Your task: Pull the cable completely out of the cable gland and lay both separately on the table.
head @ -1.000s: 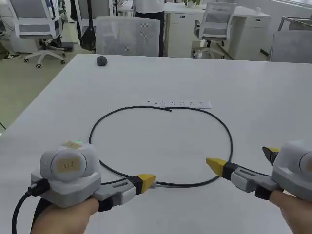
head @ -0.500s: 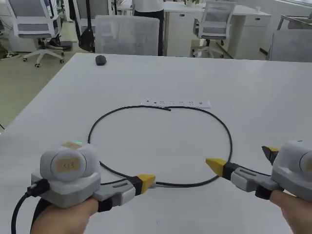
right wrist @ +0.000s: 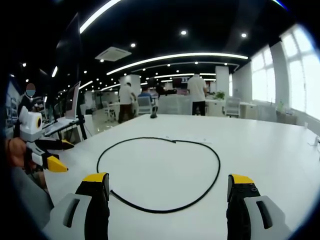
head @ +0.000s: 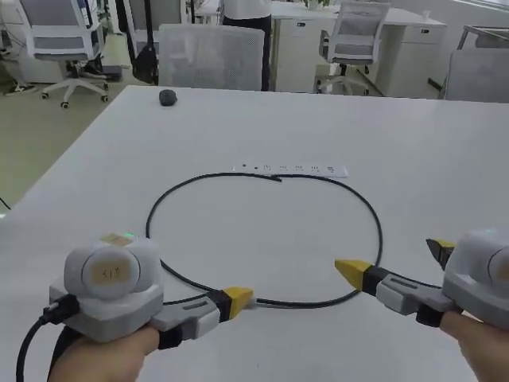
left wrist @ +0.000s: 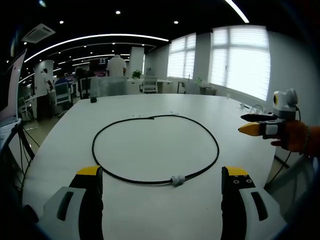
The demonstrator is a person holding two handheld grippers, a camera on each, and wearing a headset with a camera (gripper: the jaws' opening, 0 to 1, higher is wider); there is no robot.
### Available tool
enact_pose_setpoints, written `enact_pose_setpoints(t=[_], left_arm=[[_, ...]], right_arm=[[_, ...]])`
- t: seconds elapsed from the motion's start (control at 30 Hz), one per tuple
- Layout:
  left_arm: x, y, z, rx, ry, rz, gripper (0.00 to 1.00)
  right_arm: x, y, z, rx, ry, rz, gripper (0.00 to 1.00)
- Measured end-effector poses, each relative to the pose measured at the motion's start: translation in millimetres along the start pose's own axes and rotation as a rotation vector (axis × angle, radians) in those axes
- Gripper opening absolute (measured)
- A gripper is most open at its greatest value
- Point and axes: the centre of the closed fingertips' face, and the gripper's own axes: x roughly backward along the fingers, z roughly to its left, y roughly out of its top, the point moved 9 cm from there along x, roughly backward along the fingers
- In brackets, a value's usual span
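While you hold both tools low over the white table [head: 445, 159], the black cable [left wrist: 218, 149] lies flat on it in one wide ring, with its two ends meeting on the far side. The cable gland [left wrist: 176, 180], a small pale fitting, sits on the near arc of that ring, and the cable is threaded through it.

Your left gripper [left wrist: 162, 172] has its jaws spread wide and holds nothing. In the left gripper view the gland lies straight ahead, just right of the middle of the gap. The cable runs crosswise through the gland, left to right across the line of the jaws.

Your right gripper [head: 397, 259] is also spread and empty. It hovers off to the right, near where the ring curves away.

The left gripper is the nearer one to the gland. The right looks better placed for the cable just beside it, pulling sideways along the cable's run.
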Motion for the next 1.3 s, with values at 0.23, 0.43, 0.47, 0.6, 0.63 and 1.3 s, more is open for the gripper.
enact_pose_setpoints(t=[0.23,0.43,0.47,0.6,0.63,1.3], left_arm=[[-0.8,-1.1,0.1,0.001,0.003,0.002,0.99],[-0.6,-1.0,0.4,-0.003,0.006,0.001,0.99],[-0.6,-0.9,0.5,-0.002,0.007,0.0,0.99],[-0.1,-1.0,0.5,-0.002,0.008,0.0,0.99],[-0.1,-1.0,0.5,-0.002,0.009,0.0,0.99],[-1.6,-2.0,5.5,-0.019,0.014,0.004,0.99]], right_arm=[[0.8,-1.7,-1.7,0.003,-0.004,0.009,0.99],[1.2,-2.3,-2.0,0.001,-0.004,0.009,0.99],[1.2,-2.3,-2.1,0.0,-0.004,0.008,0.99],[1.1,-1.5,-2.3,0.0,-0.005,0.006,0.99],[1.1,-1.2,-2.2,0.0,-0.005,0.005,0.99],[-2.3,-3.3,-0.4,0.033,0.023,0.031,0.95]])
